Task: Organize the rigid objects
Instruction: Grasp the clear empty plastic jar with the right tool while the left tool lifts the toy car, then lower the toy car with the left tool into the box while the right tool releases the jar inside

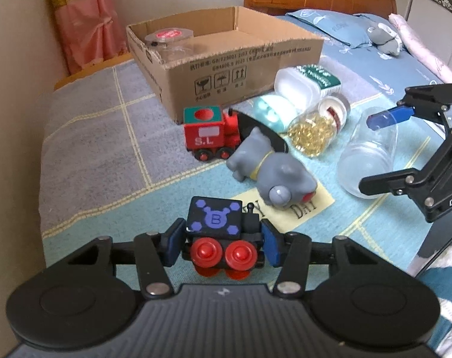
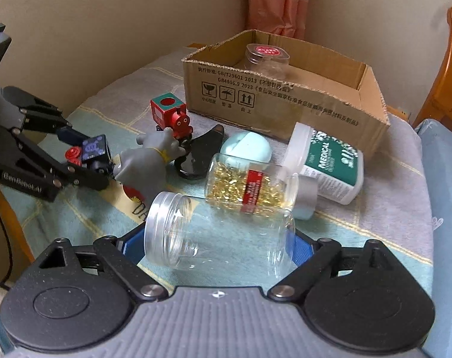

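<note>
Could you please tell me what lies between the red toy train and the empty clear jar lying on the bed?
The grey toy animal and a black curved piece lie between the red train and the empty jar, best seen from the right wrist.

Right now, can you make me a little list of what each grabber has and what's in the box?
left gripper: shut on the black toy train, pads pressing both its sides
right gripper: around the empty clear jar, which lies on its side; grip not clear
cardboard box: open, one clear jar with a red label inside
still on the blanket: red toy train, grey elephant toy, jar of gold capsules, green and white bottle
</note>
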